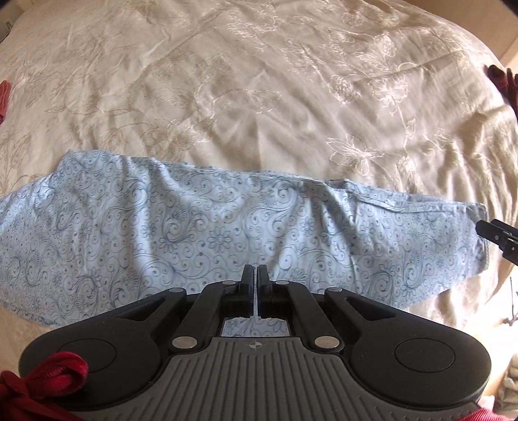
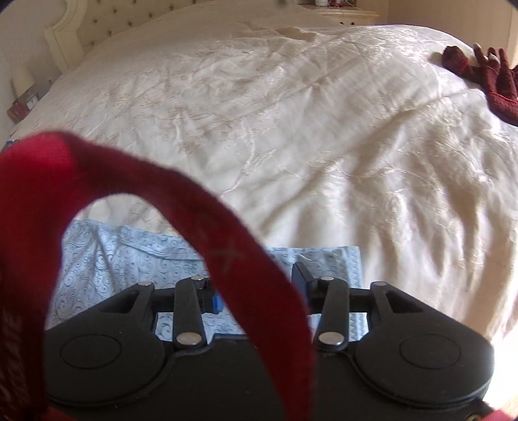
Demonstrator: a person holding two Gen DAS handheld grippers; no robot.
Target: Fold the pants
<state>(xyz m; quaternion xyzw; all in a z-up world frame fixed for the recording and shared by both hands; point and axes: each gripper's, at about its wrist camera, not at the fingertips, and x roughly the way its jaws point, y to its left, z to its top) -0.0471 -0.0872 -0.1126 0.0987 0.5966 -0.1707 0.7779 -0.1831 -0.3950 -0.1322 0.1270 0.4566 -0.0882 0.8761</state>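
Note:
The light blue pants (image 1: 226,226), printed with swirls and flowers, lie stretched flat from left to right across the cream bedspread (image 1: 259,97). My left gripper (image 1: 254,272) hovers over their near edge at the middle, jaws shut; no cloth shows between the pads. At the right end of the pants, the black fingers (image 1: 495,233) of my right gripper reach in beside the hem. In the right wrist view my right gripper (image 2: 257,285) stands open over the hem end of the pants (image 2: 323,259). A red strap (image 2: 226,246) hides much of the gap.
A dark red knitted glove (image 2: 485,74) lies near the bed's far right edge and also shows as a dark red glove (image 1: 501,81) in the left wrist view. A padded headboard (image 2: 97,26) and a nightstand (image 2: 22,107) stand beyond. Red cloth (image 1: 3,100) sits at the left edge.

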